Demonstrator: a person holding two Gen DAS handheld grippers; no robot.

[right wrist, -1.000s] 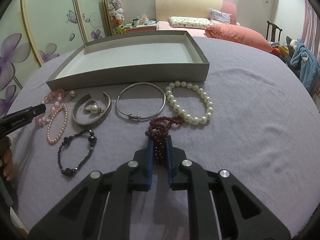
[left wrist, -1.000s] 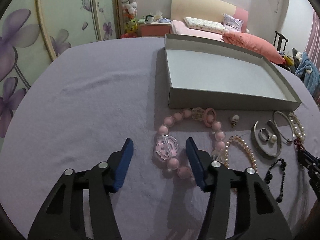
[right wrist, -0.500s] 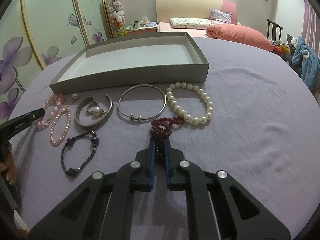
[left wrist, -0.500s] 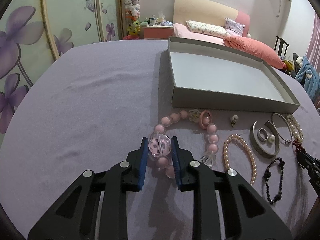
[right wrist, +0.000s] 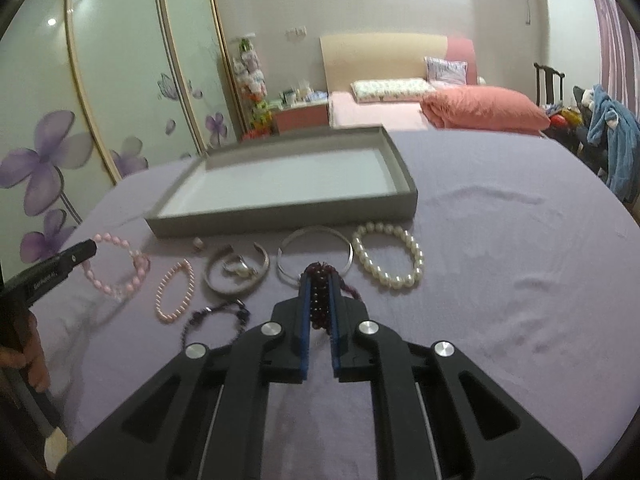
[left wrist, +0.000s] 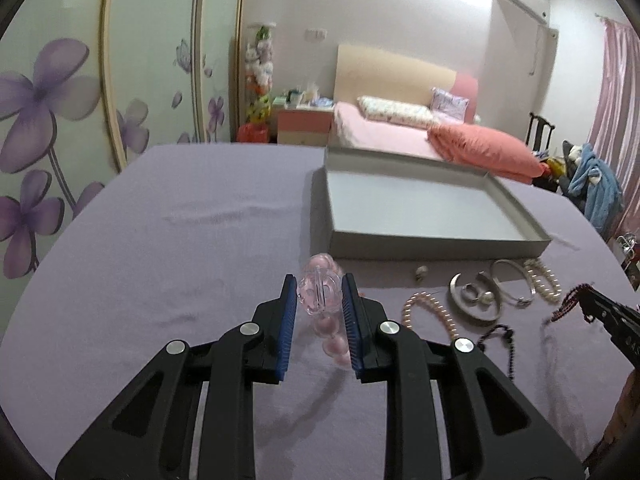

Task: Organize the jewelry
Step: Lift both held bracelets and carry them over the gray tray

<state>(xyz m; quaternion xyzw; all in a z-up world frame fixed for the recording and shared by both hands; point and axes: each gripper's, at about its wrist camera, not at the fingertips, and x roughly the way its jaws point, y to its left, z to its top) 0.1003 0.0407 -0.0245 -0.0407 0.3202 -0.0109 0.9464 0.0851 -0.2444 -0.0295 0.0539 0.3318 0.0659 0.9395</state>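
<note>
Left wrist view: left gripper (left wrist: pixel 319 298) closed on the clear flower charm of the pink bead bracelet (left wrist: pixel 320 292), whose beads hang blurred between and below the jaws. Ahead and right of the jaws lies the grey tray (left wrist: pixel 436 242), apparently empty; right of the jaws, on the purple cloth (left wrist: pixel 160 240), rest a small pink pearl bracelet (left wrist: pixel 434 312), a silver cuff (left wrist: pixel 474 300) and a black bead bracelet (left wrist: pixel 502 338).

Right wrist view: right gripper (right wrist: pixel 320 300) clamped on the dark red bead bracelet (right wrist: pixel 319 300), gathered between the pads. Just beyond the jaws lie a thin silver bangle (right wrist: pixel 316 258) and, to their right, a white pearl bracelet (right wrist: pixel 388 256); the tray sits farther ahead.

Judged step: carrying both bracelets to the tray. Good practice: lift until the trailing beads clear the near wall, hold each over bare tray floor, well apart, then release low so the strands do not tangle.

Lettering: white print on the left gripper's side, at this view's left edge, too blurred to read.
</note>
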